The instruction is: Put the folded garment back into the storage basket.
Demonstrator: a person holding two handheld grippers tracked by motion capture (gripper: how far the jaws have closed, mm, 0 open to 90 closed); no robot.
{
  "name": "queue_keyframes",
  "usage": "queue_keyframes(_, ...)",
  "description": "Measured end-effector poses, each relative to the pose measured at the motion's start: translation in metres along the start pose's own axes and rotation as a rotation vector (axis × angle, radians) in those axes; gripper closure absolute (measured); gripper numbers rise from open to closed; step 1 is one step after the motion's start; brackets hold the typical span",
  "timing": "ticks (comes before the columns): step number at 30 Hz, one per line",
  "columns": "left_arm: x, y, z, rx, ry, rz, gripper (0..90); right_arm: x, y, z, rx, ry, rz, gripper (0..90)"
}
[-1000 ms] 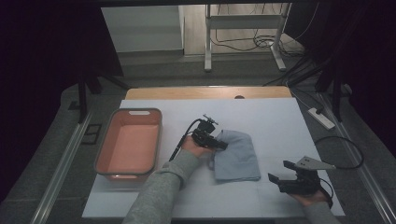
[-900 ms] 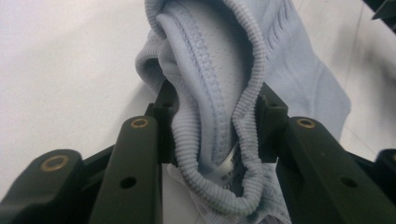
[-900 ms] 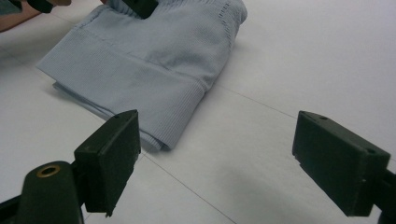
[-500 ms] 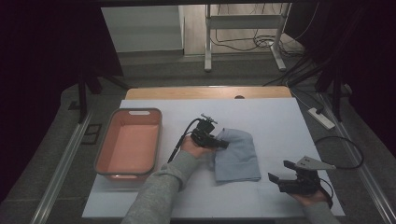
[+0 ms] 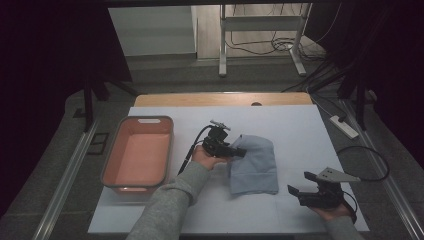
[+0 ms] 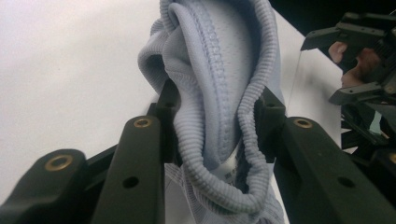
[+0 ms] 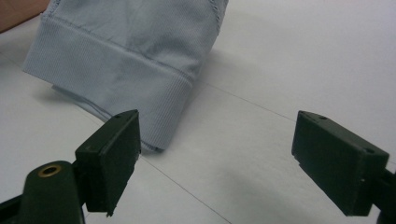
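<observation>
Two grippers are at work over one garment (image 5: 252, 165), a pale blue knit piece with ribbed hems, lying near the middle of the counter (image 5: 300, 125). The left gripper (image 5: 239, 152) sits at the garment's left edge, and the left gripper view shows its jaws clenched on a bunched fold of ribbed hem (image 6: 219, 116), the cloth gathered and standing up between them. In judgement, this pinch at the edge serves to lift one layer clear of the counter, either for folding or for carrying; which of the two cannot be told.

The right gripper (image 5: 300, 184) is held to the right of the garment and nearer the person, apart from the cloth. Its own view shows the jaws spread wide with nothing between them, pointing toward the garment's lower hem corner (image 7: 159, 121). The posture reads as waiting to take that corner.

One container is present: a salmon-coloured bin (image 5: 139, 155) standing left of the garment, beyond the left hand (image 5: 206, 157). Its interior appears bare; nothing is seen in it. Its placement suggests it may be the garment's destination, though this is inference only.
</observation>
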State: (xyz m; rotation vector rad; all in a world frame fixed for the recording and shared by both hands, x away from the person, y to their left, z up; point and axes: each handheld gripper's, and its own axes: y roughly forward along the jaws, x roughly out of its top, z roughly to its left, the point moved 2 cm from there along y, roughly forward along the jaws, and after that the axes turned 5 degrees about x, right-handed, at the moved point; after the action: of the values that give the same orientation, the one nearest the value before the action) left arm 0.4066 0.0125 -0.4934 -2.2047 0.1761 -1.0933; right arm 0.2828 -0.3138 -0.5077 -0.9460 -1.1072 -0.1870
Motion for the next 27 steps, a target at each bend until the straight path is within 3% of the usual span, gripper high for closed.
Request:
queue_keyframes(7,0.002,-0.008,-0.003,-0.025,-0.002,-0.039,63.4,0.0,0.0,0.0,-0.001,-0.002,0.001,16.5)
queue_keyframes(16,0.004,-0.02,-0.011,-0.012,0.014,-0.105,63.5,0.0,0.001,0.0,-0.001,-0.005,0.005,16.6)
queue_keyframes(27,0.005,-0.036,-0.014,-0.01,0.029,-0.141,63.5,0.0,0.001,0.0,-0.001,-0.004,0.005,16.7)
